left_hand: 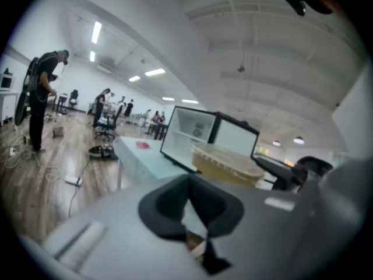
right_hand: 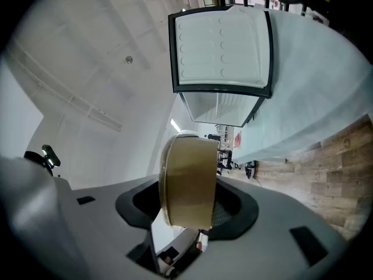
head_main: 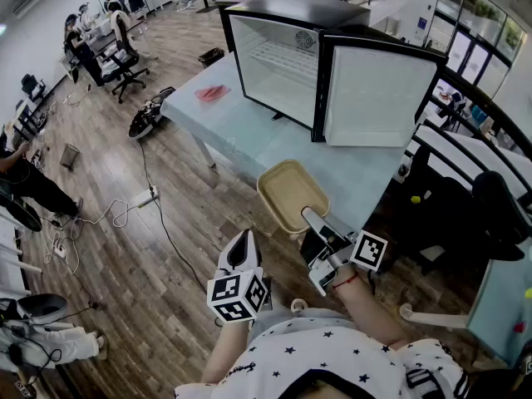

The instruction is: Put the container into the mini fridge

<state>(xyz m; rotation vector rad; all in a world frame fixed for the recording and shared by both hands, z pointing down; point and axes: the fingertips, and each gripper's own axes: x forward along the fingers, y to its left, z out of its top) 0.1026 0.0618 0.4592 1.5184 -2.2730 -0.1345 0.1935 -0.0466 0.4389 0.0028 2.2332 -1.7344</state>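
- Gripping the container (head_main: 288, 193) by its near rim, your right claw (head_main: 310, 217) is clamped on it with the jaws set fairly wide, and the tan wall fills the gap between them.
- That edge grip keeps the container roughly level and out ahead of the claw, which probably suits sliding it in front first.
- It sits over the near edge of the surface (head_main: 237, 131), apparently lifted clear, well short of the fridge (head_main: 278, 52).
- The fridge door (head_main: 376, 96) is swung wide to your right, exposing the white shelf inside, so nothing needs opening.
- Your left claw (head_main: 241, 246) hangs low by your body, jaws together on nothing, likely kept out of the carry path.
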